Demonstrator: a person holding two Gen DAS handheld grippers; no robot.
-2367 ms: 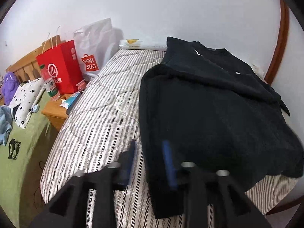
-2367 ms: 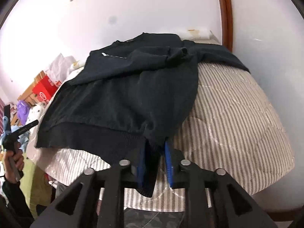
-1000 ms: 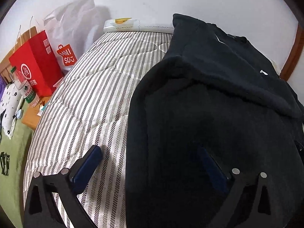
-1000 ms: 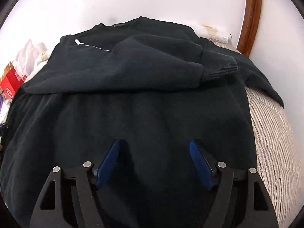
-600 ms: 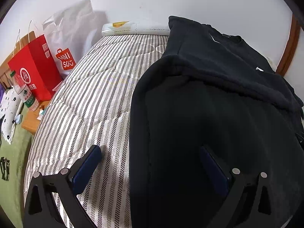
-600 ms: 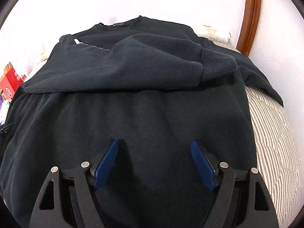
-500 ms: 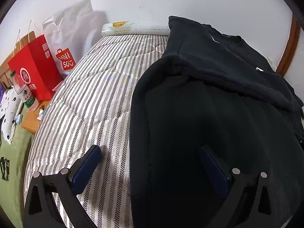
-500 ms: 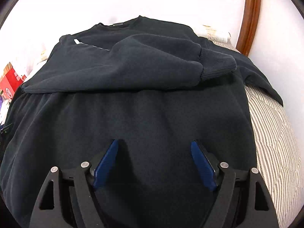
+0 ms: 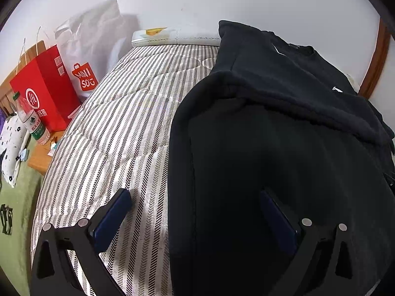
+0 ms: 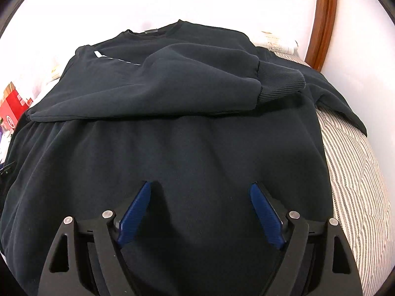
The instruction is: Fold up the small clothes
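Note:
A black sweatshirt [image 9: 284, 148] lies flat on the striped mattress [image 9: 118, 128], one sleeve folded across its chest [image 10: 197, 86] with the ribbed cuff [image 10: 281, 83] to the right. My left gripper [image 9: 195, 197] is open and empty, straddling the sweatshirt's left side edge: one fingertip over the mattress, one over the fabric. My right gripper [image 10: 201, 191] is open and empty, low over the lower body of the sweatshirt [image 10: 187, 162].
A red paper bag [image 9: 42, 86] and a white MINISO bag [image 9: 84, 56] stand left of the bed by a water bottle [image 9: 29, 120] on a wooden nightstand [image 9: 42, 155]. A white wall and brown wooden frame [image 10: 323, 19] bound the far side.
Both grippers opened and came in low over the sweatshirt since 2.4 s ago, the right one letting go of the hem. In the last second they barely moved.

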